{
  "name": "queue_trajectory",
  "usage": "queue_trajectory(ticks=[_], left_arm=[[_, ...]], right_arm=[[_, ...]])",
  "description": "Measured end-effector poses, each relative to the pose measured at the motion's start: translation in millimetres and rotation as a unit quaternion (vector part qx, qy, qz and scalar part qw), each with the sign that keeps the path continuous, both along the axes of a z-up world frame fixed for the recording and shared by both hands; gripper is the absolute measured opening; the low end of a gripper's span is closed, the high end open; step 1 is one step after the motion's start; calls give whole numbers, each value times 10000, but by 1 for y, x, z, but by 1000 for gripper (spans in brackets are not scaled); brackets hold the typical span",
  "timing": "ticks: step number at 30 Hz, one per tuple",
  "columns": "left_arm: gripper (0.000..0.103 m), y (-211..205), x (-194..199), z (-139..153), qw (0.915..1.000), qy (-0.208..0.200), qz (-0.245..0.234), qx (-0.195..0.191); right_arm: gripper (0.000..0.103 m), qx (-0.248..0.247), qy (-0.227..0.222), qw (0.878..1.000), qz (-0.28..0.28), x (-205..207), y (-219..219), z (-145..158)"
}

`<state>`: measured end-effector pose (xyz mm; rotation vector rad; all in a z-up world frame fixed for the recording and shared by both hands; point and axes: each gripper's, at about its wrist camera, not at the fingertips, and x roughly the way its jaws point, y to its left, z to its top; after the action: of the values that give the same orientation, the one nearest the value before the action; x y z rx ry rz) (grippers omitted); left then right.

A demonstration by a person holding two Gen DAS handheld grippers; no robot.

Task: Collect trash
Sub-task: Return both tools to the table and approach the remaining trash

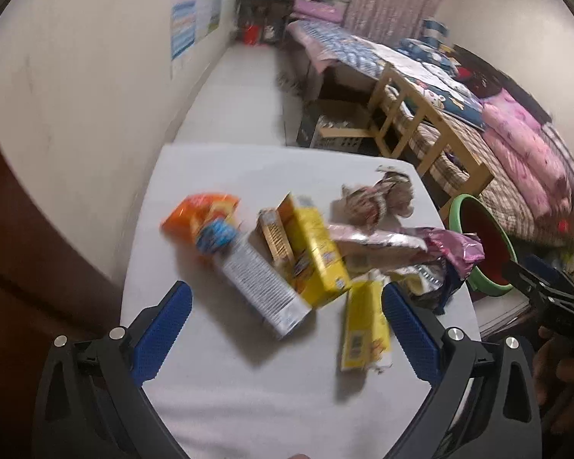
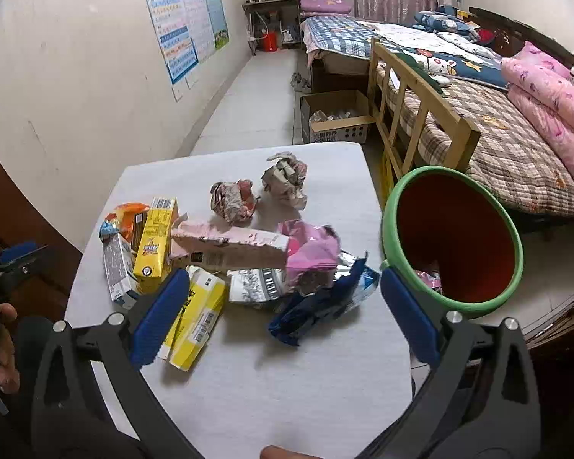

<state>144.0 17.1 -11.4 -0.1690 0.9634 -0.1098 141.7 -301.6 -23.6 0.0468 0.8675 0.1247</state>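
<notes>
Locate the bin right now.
The green-rimmed bin stands just off the table's right edge in the right wrist view, between table and bed, nearest the dark blue wrapper.

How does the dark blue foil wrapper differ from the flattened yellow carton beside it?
The dark blue foil wrapper is crumpled and glossy; the flattened yellow carton keeps straight edges and shows a barcode label. The wrapper lies nearer the green-rimmed bin; the carton lies partly under the right gripper's left finger. Both rest on the white table.
</notes>
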Motion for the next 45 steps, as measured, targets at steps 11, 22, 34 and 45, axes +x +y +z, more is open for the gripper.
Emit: queue_trajectory(ticks=[11,22,34,45], left_arm=[[95,21,-6,-26,9990,109,268,-349],[95,8,16,-53,9982,408,387,-200],[94,5,51,-92,9938,837,692,-229],[78,0,77,-126,9893,1178,835,-206]], right_arm=[[98,-262,83,9996,-38,3,3,-6],[98,-204,407,9989,-77,25,-11,-27],[96,-279,624,9976,138,57,-10,-50],[50,-427,1178,9912,425,84,-2,-82]])
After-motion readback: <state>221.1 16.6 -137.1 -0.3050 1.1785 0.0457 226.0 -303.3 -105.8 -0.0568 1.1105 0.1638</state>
